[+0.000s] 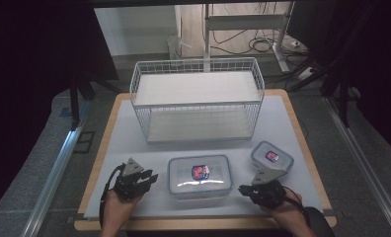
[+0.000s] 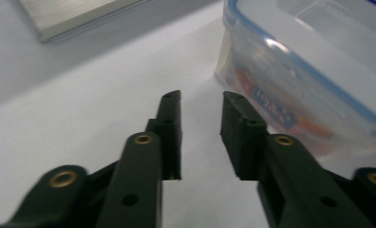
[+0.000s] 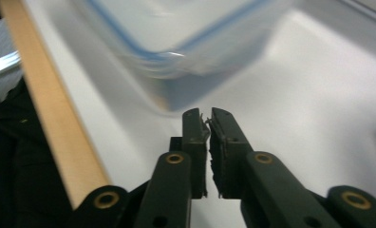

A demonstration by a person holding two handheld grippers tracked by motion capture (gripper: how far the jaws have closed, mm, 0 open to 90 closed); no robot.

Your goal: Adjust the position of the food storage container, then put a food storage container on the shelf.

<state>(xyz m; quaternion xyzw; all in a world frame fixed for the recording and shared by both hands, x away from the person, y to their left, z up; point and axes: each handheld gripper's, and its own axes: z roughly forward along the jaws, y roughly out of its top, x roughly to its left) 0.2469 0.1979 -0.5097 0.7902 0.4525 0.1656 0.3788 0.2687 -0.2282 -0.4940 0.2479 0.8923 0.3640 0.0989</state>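
Two grippers point(image 1: 153, 177) point(image 1: 244, 189) flanking large container point(image 1: 199, 176), wire basket point(image 1: 197, 98)

High view dim, dark at both sides, glare on the big container's lid point(image 1: 199, 173). Both tool views bright; right one motion-blurred, near jaws soft.

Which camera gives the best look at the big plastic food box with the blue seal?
The high view: the large lidded container appears whole, label up, between the two hands. The left gripper view catches its near side wall and lid edge; the right gripper view shows a blurred corner.
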